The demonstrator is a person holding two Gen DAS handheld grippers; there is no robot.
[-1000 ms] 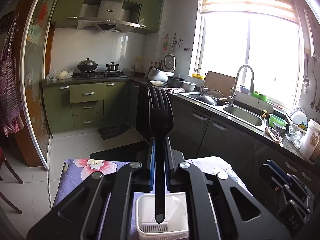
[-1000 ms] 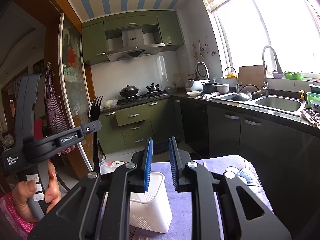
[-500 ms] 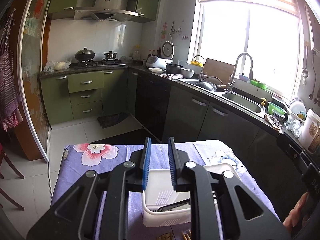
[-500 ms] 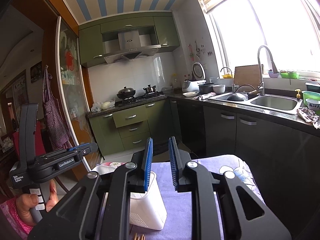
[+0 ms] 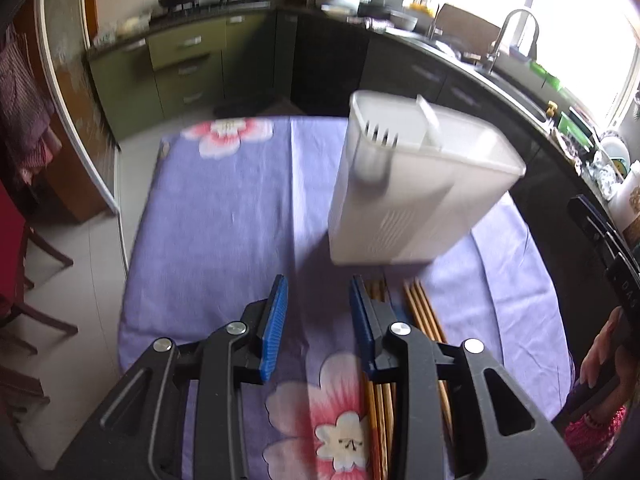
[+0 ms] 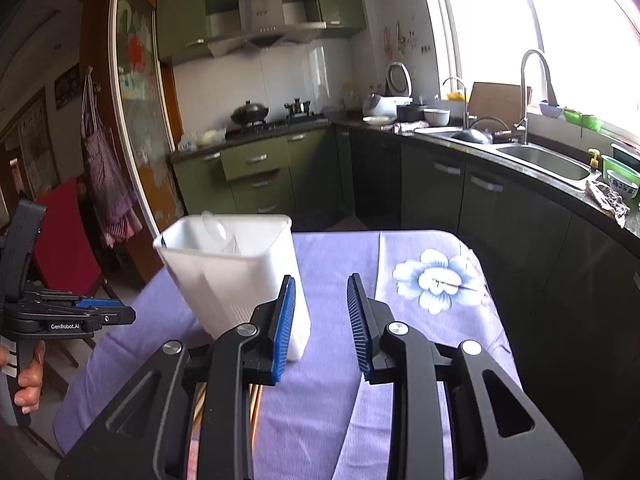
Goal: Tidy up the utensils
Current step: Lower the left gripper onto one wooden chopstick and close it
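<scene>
1. Purple flowered cloth [image 5: 224, 216] covers the counter, and nothing else lies to the left of the left gripper [image 5: 318, 292].
2. The left gripper's jaws stand apart and have just been opening; only bare cloth shows between the blue pads.
3. Wooden chopsticks [image 5: 420, 312] lie on the cloth under and just right of that gripper's right jaw, running back beneath it.
4. The white plastic utensil holder [image 5: 404, 196] stands upright ahead of the jaws and a little to their right, blurred; what it holds cannot be made out.
5. In the right wrist view the same holder [image 6: 236, 276] stands ahead and left of the right gripper [image 6: 321, 292], partly behind its left jaw.
6. The right gripper's jaws are apart too, have just been opening, and hold nothing.
7. A blue flower print [image 6: 436, 280] lies to the right of those jaws.
</scene>
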